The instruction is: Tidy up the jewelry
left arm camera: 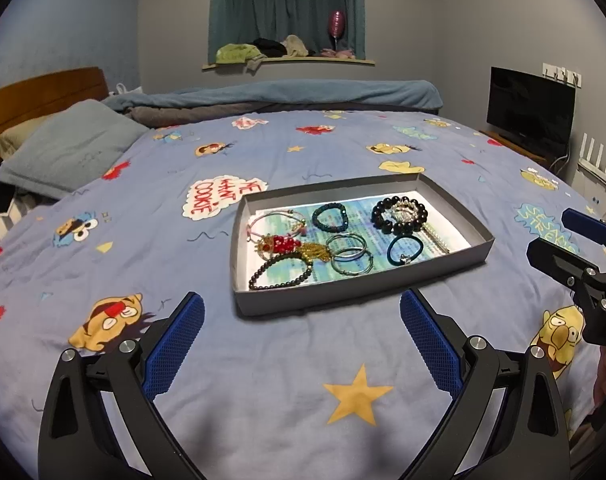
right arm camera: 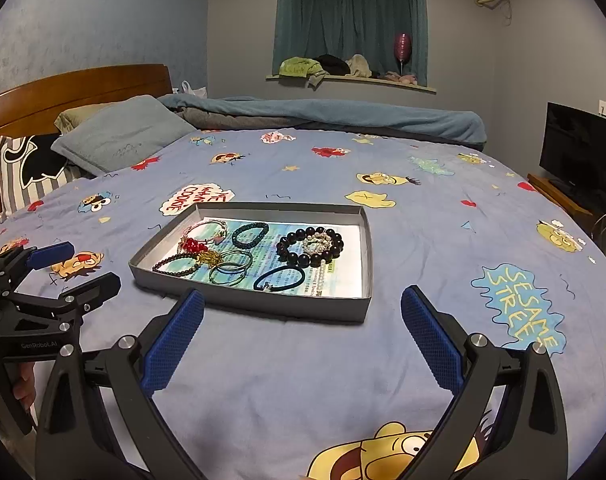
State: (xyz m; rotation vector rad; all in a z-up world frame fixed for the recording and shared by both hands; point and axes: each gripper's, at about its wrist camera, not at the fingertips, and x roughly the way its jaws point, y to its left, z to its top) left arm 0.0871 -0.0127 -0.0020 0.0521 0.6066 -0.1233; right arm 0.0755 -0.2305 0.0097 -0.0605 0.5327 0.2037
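A shallow grey tray (left arm camera: 239, 264) (right arm camera: 367, 256) lies on the bed and holds several pieces of jewelry: a black bead bracelet (left arm camera: 399, 216) (right arm camera: 309, 246), a teal bead bracelet (left arm camera: 330, 216) (right arm camera: 250, 234), thin metal bangles (left arm camera: 349, 254) (right arm camera: 229, 268), a dark hair tie (left arm camera: 405, 250) (right arm camera: 281, 278), a red and gold piece (left arm camera: 287, 246) (right arm camera: 195, 246) and a dark bead strand (left arm camera: 281, 272) (right arm camera: 175, 262). My left gripper (left arm camera: 301, 316) (right arm camera: 75, 266) is open and empty, just short of the tray's near edge. My right gripper (right arm camera: 303, 316) (left arm camera: 563, 234) is open and empty, also just short of the tray.
The bed has a blue cartoon-print sheet (left arm camera: 263, 360). Pillows (left arm camera: 67, 148) and a wooden headboard (left arm camera: 39, 92) are at the left, a rolled blue blanket (left arm camera: 283, 94) at the far side. A TV (left arm camera: 529, 110) stands at the right.
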